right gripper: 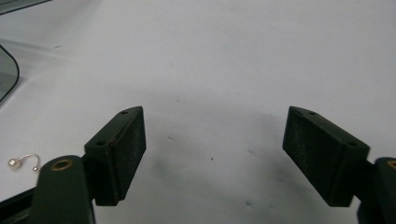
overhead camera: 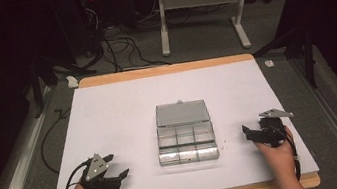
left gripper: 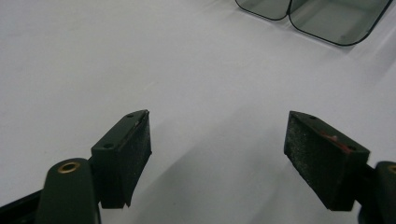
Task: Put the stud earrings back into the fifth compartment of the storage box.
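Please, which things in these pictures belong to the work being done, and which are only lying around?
Belong to the work:
- clear compartment box, lid open
- small pearl earring on the white sheet beside the box
- left gripper, open
- right gripper, open

Only lying around:
- cables on the floor
- white table frame behind
- crumpled white scraps on the floor

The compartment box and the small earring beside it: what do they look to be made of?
The compartment box looks like clear, glossy plastic: the white table cover shows through its walls and open lid, which carry a grey-green tint. The earring seems to be a thin, shiny metal hook with a pearl-like bead; real pearl or imitation can't be told.
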{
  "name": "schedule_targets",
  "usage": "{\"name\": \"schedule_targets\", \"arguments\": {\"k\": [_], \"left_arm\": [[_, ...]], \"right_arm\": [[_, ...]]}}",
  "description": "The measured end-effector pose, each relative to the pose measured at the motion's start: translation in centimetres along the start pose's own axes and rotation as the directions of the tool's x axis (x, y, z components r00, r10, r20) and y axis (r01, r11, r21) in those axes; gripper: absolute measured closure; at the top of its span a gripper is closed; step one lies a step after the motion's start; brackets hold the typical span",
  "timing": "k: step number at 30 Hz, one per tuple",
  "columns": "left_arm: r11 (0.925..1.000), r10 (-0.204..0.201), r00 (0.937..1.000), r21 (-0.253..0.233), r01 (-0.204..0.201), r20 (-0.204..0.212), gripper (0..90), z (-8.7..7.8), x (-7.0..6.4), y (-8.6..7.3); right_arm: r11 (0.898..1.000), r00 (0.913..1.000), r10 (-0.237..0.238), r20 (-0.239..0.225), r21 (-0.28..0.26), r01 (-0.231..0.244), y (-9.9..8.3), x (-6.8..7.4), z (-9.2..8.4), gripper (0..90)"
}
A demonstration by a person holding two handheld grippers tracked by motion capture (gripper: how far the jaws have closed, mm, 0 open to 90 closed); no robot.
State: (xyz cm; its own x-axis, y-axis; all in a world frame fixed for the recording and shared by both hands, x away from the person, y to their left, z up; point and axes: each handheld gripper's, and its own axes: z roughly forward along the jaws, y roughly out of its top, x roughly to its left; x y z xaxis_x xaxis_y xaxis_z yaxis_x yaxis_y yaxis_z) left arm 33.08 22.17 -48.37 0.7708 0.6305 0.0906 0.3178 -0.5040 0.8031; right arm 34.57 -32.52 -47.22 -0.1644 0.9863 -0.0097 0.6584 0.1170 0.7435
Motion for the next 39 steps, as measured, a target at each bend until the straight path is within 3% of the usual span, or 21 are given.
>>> {"name": "schedule_targets", "arguments": {"k": [5, 9, 17, 24, 29, 31, 39], "left_arm": [[1.0, -0.006, 1.0, 0.004, 0.006, 0.001, 23.8, 0.0, 0.1, 0.0], [0.9999, -0.005, 0.9999, 0.013, 0.005, 0.01, 24.1, 0.2, 0.1, 0.1], [0.9999, 0.003, 0.9999, 0.012, -0.003, 0.013, 24.2, 0.1, 0.0, 0.1], [0.9999, 0.004, 0.9999, 0.015, -0.004, 0.016, 24.2, 0.2, 0.0, 0.1], [0.9998, 0.005, 0.9998, 0.018, -0.005, 0.017, 24.2, 0.2, 0.0, 0.1], [0.9998, 0.005, 0.9998, 0.02, -0.005, 0.018, 24.2, 0.2, 0.0, 0.1], [0.9996, 0.01, 0.9998, 0.026, -0.011, 0.018, 24.3, 0.2, 0.0, 0.1]], "right_arm": [[0.999, 0.9991, -0.038, -0.015, -0.036, 0.038, 0.2, 0.9, -0.7, 22.0], [0.998, 0.9979, -0.053, -0.037, -0.028, 0.052, 0.2, 1.6, -1.0, 25.2], [0.996, 0.9894, -0.073, -0.126, -0.051, 0.067, 0.2, 3.3, -2.2, 35.7], [0.993, 0.9707, -0.116, -0.21, -0.029, 0.113, -0.4, 5.0, -2.6, 48.2], [0.989, 0.9566, -0.141, -0.255, -0.005, 0.145, -0.6, 5.9, -2.4, 64.4], [0.988, 0.9472, -0.147, -0.285, 0.001, 0.153, -0.7, 6.2, -2.2, 70.9], [0.977, 0.9345, -0.191, -0.3, 0.032, 0.21, -0.8, 7.3, -1.7, 82.0]]}}
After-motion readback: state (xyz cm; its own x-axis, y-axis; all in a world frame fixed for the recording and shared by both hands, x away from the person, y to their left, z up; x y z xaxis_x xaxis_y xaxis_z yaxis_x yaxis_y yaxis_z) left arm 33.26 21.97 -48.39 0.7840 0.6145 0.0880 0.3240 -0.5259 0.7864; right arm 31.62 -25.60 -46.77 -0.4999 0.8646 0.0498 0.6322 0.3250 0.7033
